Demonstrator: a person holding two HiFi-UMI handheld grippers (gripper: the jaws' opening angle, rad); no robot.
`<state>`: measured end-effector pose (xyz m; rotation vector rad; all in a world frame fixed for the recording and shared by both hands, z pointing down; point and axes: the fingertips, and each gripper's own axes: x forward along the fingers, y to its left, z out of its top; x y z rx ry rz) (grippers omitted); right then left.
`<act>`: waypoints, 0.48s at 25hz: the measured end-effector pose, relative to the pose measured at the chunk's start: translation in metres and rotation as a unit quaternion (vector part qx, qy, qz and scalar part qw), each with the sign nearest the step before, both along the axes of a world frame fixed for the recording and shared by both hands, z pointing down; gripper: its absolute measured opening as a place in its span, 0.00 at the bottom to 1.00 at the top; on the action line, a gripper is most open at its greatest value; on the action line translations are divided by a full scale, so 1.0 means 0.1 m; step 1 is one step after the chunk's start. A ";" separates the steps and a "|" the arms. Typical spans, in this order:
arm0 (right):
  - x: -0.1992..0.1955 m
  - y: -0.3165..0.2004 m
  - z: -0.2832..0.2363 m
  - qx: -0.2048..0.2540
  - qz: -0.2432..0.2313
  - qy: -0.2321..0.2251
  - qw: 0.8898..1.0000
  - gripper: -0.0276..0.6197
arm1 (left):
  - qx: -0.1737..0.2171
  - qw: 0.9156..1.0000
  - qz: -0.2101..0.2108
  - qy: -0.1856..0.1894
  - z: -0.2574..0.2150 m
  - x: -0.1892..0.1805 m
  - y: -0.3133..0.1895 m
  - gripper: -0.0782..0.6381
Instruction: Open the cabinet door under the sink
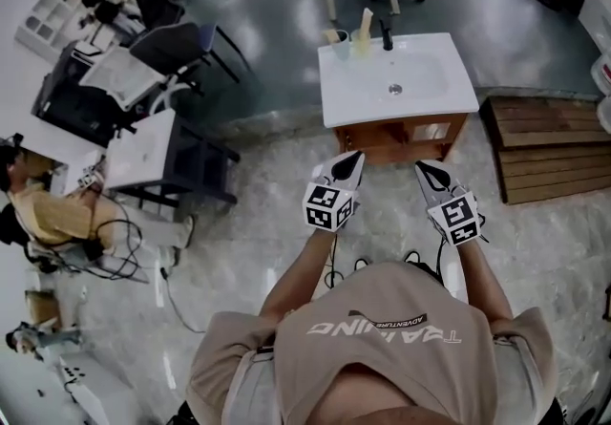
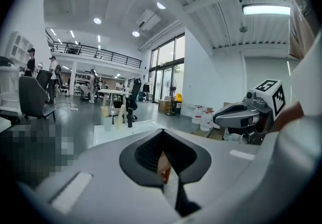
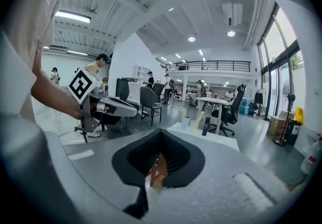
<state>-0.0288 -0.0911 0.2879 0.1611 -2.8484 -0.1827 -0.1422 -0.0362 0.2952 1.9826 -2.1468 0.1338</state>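
Left gripper (image 1: 357, 158), right gripper (image 1: 421, 168) side by side in front of person, gap between them. Both claws pressed together, nothing clamped. Tips point far, toward cabinet (image 1: 401, 138). Bare floor (image 1: 277, 184) near and left of grippers, open room. Cabinet door (image 1: 382, 141) on near face under sink (image 1: 353, 98), just beyond tips, apart from both claws; ajar or closed, cannot tell. Dark desk (image 1: 167, 160) well left. Wooden pallets (image 1: 544, 146) just right of cabinet. Cups (image 1: 342, 43), faucet (image 1: 387, 35) at sink's far edge.
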 end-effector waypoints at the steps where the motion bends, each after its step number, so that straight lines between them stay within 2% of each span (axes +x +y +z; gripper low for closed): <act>1: -0.02 -0.03 -0.11 0.000 0.006 -0.013 1.000 0.05 | 0.008 1.000 -0.008 -0.006 -0.10 -0.04 0.03 0.13; 4: -0.05 -0.08 -0.39 0.003 0.016 -0.042 0.999 0.05 | 0.034 0.999 -0.027 -0.026 -0.43 -0.11 0.15 0.13; 9: -0.19 0.00 -0.81 0.055 -0.003 -0.069 0.996 0.05 | 0.062 0.997 -0.033 -0.040 -0.81 -0.18 0.25 0.13; 12: -0.24 0.05 -0.94 0.054 -0.002 -0.085 0.995 0.05 | 0.071 0.995 -0.041 -0.055 -0.93 -0.24 0.28 0.13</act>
